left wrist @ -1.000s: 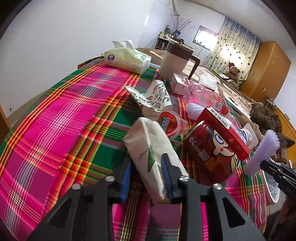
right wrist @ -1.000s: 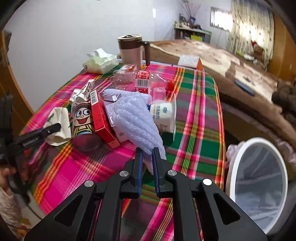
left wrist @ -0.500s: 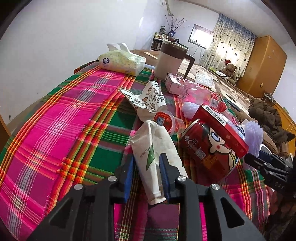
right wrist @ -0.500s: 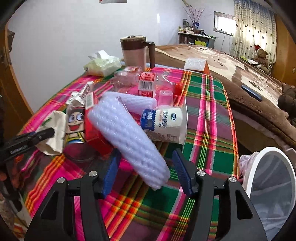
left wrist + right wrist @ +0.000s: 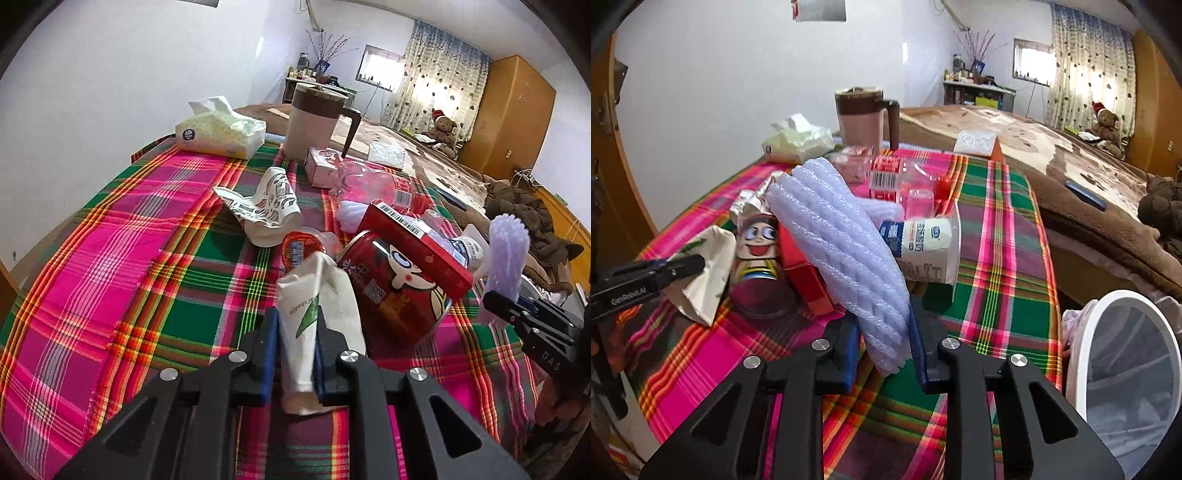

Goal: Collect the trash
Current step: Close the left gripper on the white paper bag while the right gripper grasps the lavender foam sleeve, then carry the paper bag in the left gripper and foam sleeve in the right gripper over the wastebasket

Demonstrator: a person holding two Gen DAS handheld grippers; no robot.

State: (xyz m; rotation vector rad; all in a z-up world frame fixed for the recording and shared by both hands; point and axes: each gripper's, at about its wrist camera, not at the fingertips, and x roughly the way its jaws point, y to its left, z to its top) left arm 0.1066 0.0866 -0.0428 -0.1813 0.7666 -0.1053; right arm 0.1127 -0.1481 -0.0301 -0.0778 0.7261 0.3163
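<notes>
My left gripper [image 5: 295, 328] is shut on a crumpled white paper bag with a green leaf print [image 5: 317, 302], held just above the plaid tablecloth [image 5: 110, 240]. My right gripper [image 5: 882, 328] is shut on a white foam wrap sleeve [image 5: 842, 243], which sticks up from its jaws; it also shows in the left wrist view [image 5: 508, 251]. The trash pile beside them holds a red cartoon can [image 5: 391, 291], a red carton [image 5: 417, 243], a yogurt cup [image 5: 923, 243], a crushed paper cup [image 5: 269, 206] and a clear plastic bottle [image 5: 373, 188].
A white-lined trash bin [image 5: 1123, 354] stands off the table's right edge. A tissue pack [image 5: 221, 133], a brown-lidded pitcher [image 5: 314, 122] and a small pink box [image 5: 321, 166] sit at the far end. A bed with a brown blanket [image 5: 1089, 177] lies beyond.
My right gripper opened half a second ago and has closed again on the foam sleeve lower down. My left gripper closed tighter on the paper bag.
</notes>
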